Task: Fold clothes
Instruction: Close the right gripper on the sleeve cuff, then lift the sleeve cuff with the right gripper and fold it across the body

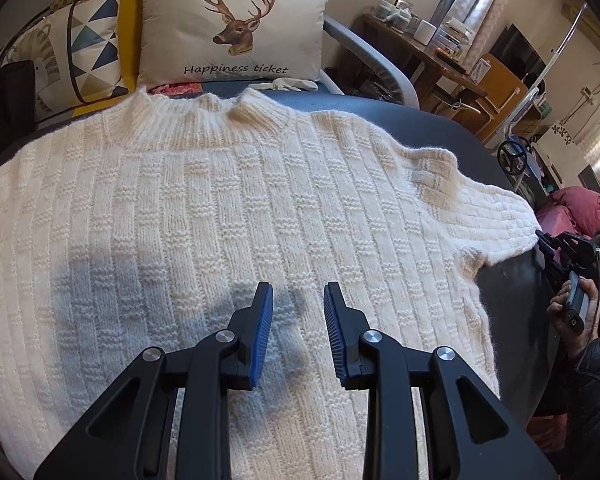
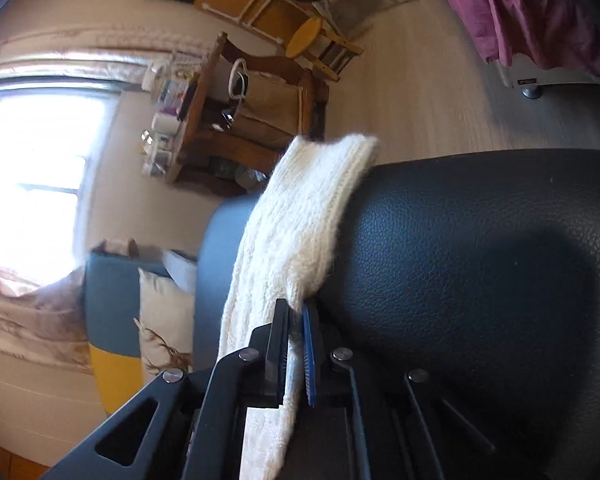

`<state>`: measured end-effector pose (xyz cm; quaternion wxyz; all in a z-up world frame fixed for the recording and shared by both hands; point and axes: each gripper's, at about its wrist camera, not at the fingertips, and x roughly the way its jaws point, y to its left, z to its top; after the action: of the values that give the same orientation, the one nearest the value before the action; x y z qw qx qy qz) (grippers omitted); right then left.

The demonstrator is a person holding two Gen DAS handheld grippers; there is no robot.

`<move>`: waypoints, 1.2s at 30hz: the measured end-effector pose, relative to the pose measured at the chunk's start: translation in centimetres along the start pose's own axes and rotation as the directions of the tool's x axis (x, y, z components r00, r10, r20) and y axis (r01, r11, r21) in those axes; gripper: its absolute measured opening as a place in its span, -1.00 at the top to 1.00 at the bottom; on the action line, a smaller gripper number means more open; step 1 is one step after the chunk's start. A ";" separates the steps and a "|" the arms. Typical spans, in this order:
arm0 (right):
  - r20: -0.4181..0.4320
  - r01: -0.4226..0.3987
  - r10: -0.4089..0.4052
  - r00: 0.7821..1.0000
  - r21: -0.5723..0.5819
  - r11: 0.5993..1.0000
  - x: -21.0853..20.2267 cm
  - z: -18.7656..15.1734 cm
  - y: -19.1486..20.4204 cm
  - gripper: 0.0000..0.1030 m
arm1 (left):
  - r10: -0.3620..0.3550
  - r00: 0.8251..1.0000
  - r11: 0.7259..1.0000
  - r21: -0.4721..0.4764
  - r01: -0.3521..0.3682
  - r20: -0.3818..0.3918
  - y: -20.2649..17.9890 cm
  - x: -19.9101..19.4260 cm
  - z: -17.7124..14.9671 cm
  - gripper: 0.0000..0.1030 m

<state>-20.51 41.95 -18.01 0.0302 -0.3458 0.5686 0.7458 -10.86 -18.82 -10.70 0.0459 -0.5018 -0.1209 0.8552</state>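
Right gripper pinches the sweater sleeve edge beside bare sofa.

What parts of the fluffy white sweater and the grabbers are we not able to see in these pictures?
- Sweater hem: left wrist view, cut off by the bottom edge and covered by the left gripper.
- Its left sleeve: same view, runs out of the left edge.
- Right gripper tips: left wrist view, small at the sleeve edge; the grip shows only in the right wrist view.
- Jars on the wooden table: too small.
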 end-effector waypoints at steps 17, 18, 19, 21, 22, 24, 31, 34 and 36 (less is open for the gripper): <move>-0.222 -0.446 0.398 0.890 -0.248 0.860 -0.3 -8.2 15.6 0.91 | -0.009 0.998 0.995 -0.098 0.016 0.067 3.1 -2.9 1.0 0.45; -0.260 -0.467 0.405 0.876 -0.257 0.846 0.0 -9.7 16.8 0.91 | -0.013 0.998 0.993 -0.117 0.021 0.069 3.8 -3.0 0.9 0.45; -0.305 -0.490 0.410 0.860 -0.267 0.830 0.4 -11.5 18.1 0.91 | -0.016 0.997 0.990 -0.136 0.026 0.070 4.4 -3.1 0.9 0.45; -0.381 -0.524 0.406 0.831 -0.291 0.800 1.2 -15.3 20.1 0.91 | -0.023 0.997 0.984 -0.174 0.036 0.074 5.7 -3.4 0.8 0.45; -0.420 -0.541 0.404 0.813 -0.287 0.791 1.8 -17.2 20.8 0.91 | -0.025 0.997 0.980 -0.194 0.039 0.074 6.4 -3.5 0.6 0.45; -0.485 -0.563 0.389 0.784 -0.288 0.775 3.0 -21.3 22.0 0.91 | -0.029 0.997 0.972 -0.233 0.046 0.076 7.8 -3.6 0.2 0.45; -0.688 -0.544 0.218 0.692 -0.300 0.783 9.3 -37.8 21.5 0.91 | -0.206 0.975 0.909 -0.351 0.224 0.087 12.5 -3.9 -0.2 0.45; -0.727 -0.489 0.067 0.684 -0.388 0.781 11.6 -43.8 19.8 0.91 | -0.253 0.963 0.885 -0.380 0.269 0.091 14.1 -4.1 -0.4 0.44; -0.723 -0.459 -0.031 0.690 -0.470 0.754 12.4 -46.9 18.7 0.91 | -0.289 0.953 0.865 -0.402 0.299 0.086 15.0 -4.0 -0.5 0.32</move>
<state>-15.52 -9.65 -14.73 -0.3927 -0.5146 0.2984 0.7014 -7.79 -34.02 -11.33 0.0676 -0.4659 -0.3736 0.7993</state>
